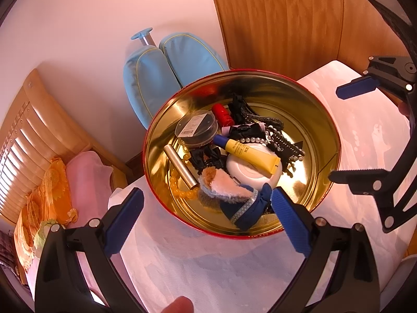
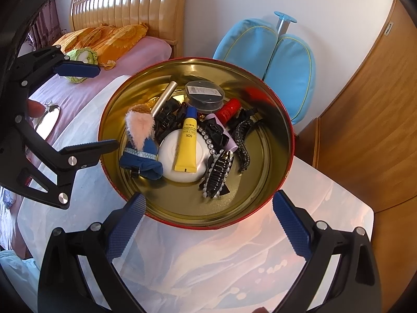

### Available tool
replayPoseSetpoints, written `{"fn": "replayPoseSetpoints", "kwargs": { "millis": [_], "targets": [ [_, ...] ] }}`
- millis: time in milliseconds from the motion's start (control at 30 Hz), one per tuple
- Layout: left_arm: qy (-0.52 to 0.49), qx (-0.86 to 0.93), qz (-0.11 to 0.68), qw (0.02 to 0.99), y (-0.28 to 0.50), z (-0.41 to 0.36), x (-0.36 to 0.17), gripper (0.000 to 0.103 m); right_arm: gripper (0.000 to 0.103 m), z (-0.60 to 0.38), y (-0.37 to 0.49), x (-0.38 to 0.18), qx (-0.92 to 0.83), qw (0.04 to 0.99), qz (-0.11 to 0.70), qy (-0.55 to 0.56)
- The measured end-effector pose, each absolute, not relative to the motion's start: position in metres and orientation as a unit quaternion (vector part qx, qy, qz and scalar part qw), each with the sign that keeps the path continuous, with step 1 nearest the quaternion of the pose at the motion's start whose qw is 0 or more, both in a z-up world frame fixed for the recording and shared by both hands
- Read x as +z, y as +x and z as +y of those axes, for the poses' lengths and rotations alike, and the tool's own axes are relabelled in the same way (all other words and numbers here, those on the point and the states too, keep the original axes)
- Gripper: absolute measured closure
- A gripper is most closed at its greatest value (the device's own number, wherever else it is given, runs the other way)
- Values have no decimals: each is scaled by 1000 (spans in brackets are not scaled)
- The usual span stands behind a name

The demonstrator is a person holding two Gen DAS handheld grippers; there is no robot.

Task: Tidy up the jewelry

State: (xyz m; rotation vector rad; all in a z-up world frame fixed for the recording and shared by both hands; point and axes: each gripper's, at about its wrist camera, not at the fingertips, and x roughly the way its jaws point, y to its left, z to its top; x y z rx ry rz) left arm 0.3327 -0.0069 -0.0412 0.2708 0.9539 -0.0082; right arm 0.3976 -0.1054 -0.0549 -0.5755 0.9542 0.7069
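Your left gripper [image 1: 207,204] is spread wide, nothing between the pads, hovering at the near rim of the tin. Your right gripper [image 2: 208,208] is also wide and empty, at the near rim from the other side.

One round tin [image 2: 260,195], red outside, gold inside, sits on the white table [image 2: 208,260]. All the jewelry and clutter is inside it:
- 1 yellow tube [image 2: 186,146] lying on 1 white round compact [image 2: 166,154]
- 1 clear round case [image 2: 205,96]
- 1 red bottle [image 2: 228,109]
- 1 silver cylinder [image 2: 164,96]
- 1 plush toy with blue fabric [image 2: 142,143]
- 1 pearl-trimmed black hair clip [image 2: 217,173]
- 1 dark rhinestone claw clip [image 2: 242,140]

Only the left wrist view shows the amber bead strand [image 1: 179,187] beside the cylinder; in the right view it's mostly hidden. Only the right view shows a small mirror on the bed [image 2: 49,120].
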Motion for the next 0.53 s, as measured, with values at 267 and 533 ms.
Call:
{"fn": "replayPoseSetpoints", "kwargs": {
  "millis": [267, 533],
  "targets": [
    [128, -6, 440, 889, 327, -12, -34, 7, 4, -114, 389, -55, 326, 794, 446, -256],
    [117, 37, 444, 887, 305, -36, -22, 7, 4, -159, 356, -60, 311, 806, 462, -202]
  ]
}}
